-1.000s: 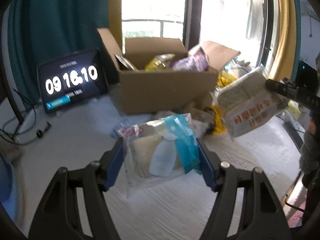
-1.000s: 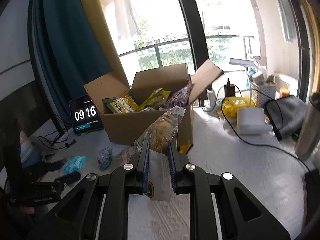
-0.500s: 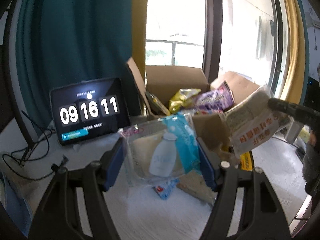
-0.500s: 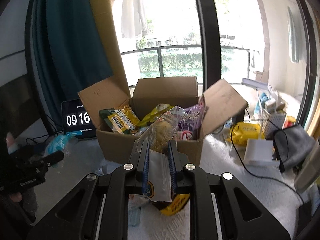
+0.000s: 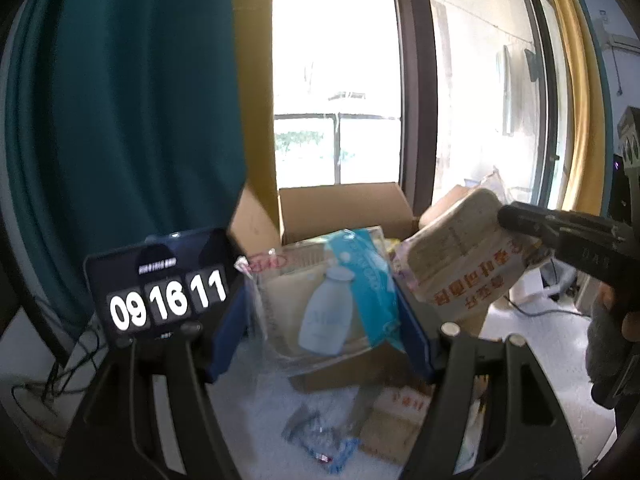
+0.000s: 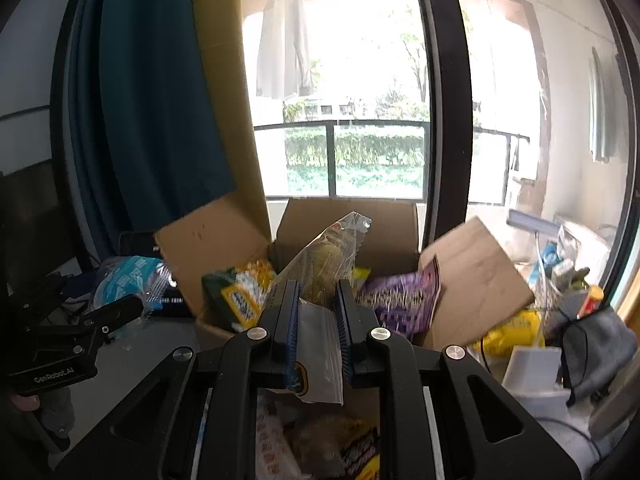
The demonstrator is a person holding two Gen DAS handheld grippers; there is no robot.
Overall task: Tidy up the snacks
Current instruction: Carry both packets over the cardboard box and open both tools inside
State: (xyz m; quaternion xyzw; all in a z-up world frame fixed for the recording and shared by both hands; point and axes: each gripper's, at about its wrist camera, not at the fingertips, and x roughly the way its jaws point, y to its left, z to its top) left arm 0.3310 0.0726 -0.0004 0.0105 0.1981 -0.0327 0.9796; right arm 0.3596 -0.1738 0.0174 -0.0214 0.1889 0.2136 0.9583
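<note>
Window-side white worktop (image 5: 256, 412), open cardboard box (image 6: 224, 248) of snacks, L gripper (image 5: 324, 308) pinching clear milk-bottle pack (image 5: 320, 300), R gripper (image 6: 318, 320) clamped on clear bread bag (image 6: 320, 344), both packs in front of box.

Bright daylight through tall window (image 6: 376, 80), dark frame, balcony railing (image 6: 340, 124) and green hedge outside. Teal curtain (image 5: 120, 120) left, mustard curtain (image 6: 228, 100) beside it. White desk (image 5: 256, 408), clock tablet (image 5: 160, 284) reading 09:16:11.
</note>
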